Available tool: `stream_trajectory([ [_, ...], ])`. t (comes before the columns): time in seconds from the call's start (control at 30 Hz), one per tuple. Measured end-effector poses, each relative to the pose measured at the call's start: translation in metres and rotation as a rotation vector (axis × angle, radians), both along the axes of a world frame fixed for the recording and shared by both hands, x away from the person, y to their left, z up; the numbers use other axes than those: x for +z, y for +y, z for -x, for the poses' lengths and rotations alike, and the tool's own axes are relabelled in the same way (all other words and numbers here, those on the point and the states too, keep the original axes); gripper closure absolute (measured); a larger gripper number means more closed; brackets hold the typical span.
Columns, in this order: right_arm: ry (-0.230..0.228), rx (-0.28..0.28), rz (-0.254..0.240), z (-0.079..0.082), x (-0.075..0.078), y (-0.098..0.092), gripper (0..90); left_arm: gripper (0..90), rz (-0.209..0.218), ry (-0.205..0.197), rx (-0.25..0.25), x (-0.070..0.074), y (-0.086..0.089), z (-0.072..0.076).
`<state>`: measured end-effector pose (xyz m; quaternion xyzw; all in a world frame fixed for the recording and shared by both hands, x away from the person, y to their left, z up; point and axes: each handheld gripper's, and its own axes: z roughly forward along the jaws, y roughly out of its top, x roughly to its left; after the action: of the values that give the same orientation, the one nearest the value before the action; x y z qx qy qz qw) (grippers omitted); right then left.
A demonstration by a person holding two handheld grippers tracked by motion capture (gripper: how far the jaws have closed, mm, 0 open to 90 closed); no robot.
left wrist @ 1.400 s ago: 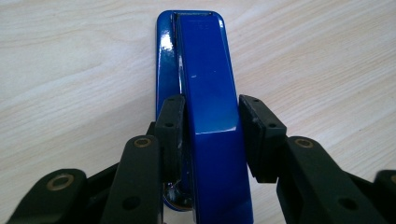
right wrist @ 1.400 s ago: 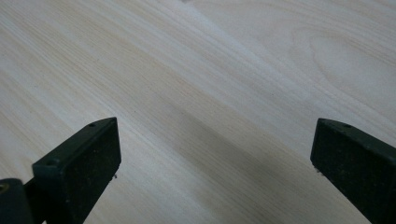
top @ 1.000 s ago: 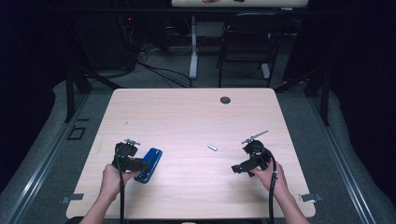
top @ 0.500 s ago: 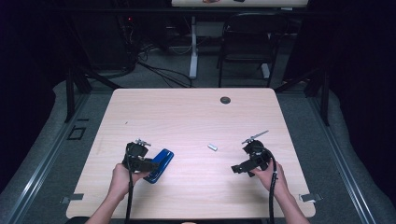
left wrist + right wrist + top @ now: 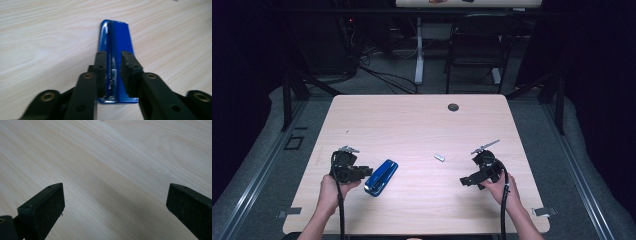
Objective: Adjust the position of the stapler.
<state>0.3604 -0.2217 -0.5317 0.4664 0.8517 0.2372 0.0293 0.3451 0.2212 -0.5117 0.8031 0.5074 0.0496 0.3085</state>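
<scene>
Left gripper view: blue stapler [image 5: 117, 50], near end hidden by left tongs [image 5: 111, 72] just closing around it; right tongs [image 5: 113, 207] open over desk [image 5: 112, 157].

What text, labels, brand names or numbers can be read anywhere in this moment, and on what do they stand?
None can be read.
Blue stapler: plain blue and metal between the left gripper jaws, no lettering visible.
Small silver piece on the table: too small to tell whether it bears any mark.
Right gripper: bare black jaws over plain wood.
</scene>
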Motion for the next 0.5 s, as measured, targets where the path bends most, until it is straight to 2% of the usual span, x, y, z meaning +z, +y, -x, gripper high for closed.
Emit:
stream_trajectory([
  [0.1,-0.003,0.000,-0.001,0.000,0.000,0.000,1.7,85.8,-0.012,0.019,-0.001,-0.003,0.004,-0.002],
  [0.13,-0.001,0.000,0.000,0.000,0.000,0.000,1.7,87.0,-0.009,0.056,-0.006,-0.007,0.006,-0.002],
  [0.2,0.003,0.001,0.004,0.000,0.000,0.000,1.7,88.2,-0.004,0.092,-0.016,-0.010,0.007,0.001],
  [0.33,-0.003,-0.008,-0.002,0.000,-0.001,0.001,1.8,89.8,-0.028,0.095,-0.029,-0.011,0.003,0.004],
  [0.5,-0.003,0.001,0.002,0.000,-0.001,0.001,1.9,90.0,0.018,0.109,-0.044,-0.012,0.006,0.002],
])
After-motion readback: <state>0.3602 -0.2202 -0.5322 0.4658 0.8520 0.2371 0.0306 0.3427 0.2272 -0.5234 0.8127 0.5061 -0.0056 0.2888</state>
